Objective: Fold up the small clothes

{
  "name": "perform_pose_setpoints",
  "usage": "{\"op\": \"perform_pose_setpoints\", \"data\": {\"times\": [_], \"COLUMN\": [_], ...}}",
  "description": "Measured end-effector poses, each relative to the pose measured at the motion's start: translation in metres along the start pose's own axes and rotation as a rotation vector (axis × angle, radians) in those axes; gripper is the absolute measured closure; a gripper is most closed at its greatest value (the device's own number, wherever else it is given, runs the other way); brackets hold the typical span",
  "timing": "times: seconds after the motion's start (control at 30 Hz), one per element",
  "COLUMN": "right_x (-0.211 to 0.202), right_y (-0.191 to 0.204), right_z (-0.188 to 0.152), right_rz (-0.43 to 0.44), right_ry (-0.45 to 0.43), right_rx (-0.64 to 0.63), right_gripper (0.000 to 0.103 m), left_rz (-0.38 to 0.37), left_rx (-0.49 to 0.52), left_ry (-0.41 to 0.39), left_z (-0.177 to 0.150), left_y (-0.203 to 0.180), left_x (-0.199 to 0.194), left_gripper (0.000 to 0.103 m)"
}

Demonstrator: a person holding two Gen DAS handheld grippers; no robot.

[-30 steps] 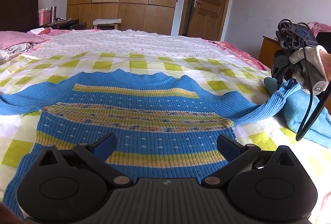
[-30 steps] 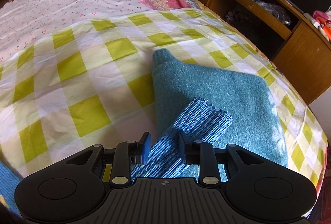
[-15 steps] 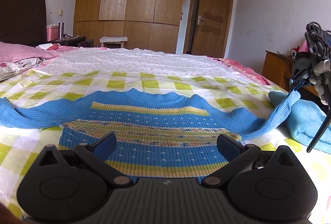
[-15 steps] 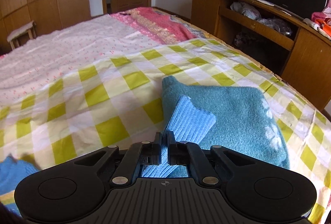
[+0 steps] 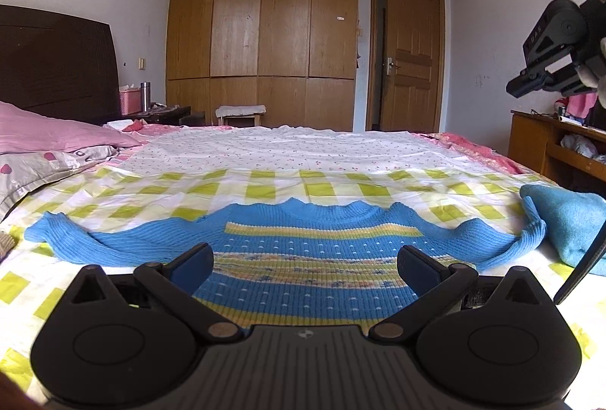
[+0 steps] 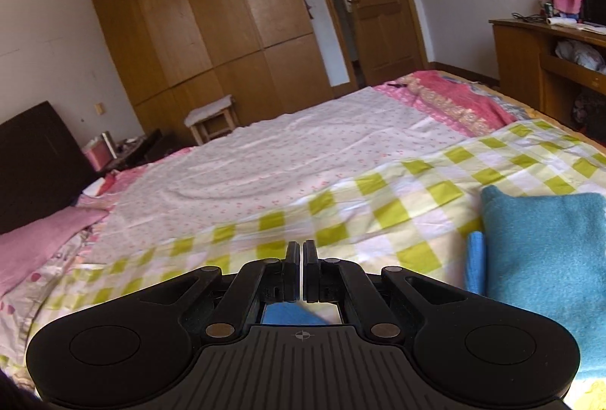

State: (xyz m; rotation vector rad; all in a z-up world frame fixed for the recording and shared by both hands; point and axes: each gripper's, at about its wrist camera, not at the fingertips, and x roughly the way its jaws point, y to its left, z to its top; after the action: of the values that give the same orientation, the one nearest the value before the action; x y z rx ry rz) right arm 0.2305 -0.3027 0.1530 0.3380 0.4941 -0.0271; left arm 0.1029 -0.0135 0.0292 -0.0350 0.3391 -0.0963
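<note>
Left gripper (image 5: 305,260): spread wide, holding nothing — low over the near hem.
Sweater (image 5: 303,258): flat on the bed (image 5: 265,188), sleeves out to both sides.
Right sleeve (image 5: 530,234): lying free beside the towel (image 5: 568,220).
Right gripper (image 6: 302,270): pressed together, empty, up in the air.
Do it well: pinch one cuff, carry it across the chest, lay it smooth.
Writing: none I can read.

My sweater (image 5: 303,251) lies flat on the bed (image 5: 303,160). A folded towel (image 5: 568,220) sits right of it, touching one sleeve.
</note>
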Motion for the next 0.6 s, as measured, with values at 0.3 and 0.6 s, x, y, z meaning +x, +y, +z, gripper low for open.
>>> {"op": "perform_pose_setpoints", "data": {"times": [0.3, 0.6], "right_x": [-0.051, -0.073], "right_y": [0.044, 0.040], "right_z": [0.022, 0.000], "right_rz": [0.121, 0.123], "right_ry": [-0.063, -0.040], "right_rx": [-0.027, -0.019], "right_gripper": [0.103, 0.103], "left_rz": [0.130, 0.255], "left_rx": [0.015, -0.185], "left_ry": [-0.049, 0.061], "left_z": [-0.004, -0.004], "left_y": [0.023, 0.075], "left_x": [-0.004, 0.011], "left_gripper": [0.000, 0.000]}}
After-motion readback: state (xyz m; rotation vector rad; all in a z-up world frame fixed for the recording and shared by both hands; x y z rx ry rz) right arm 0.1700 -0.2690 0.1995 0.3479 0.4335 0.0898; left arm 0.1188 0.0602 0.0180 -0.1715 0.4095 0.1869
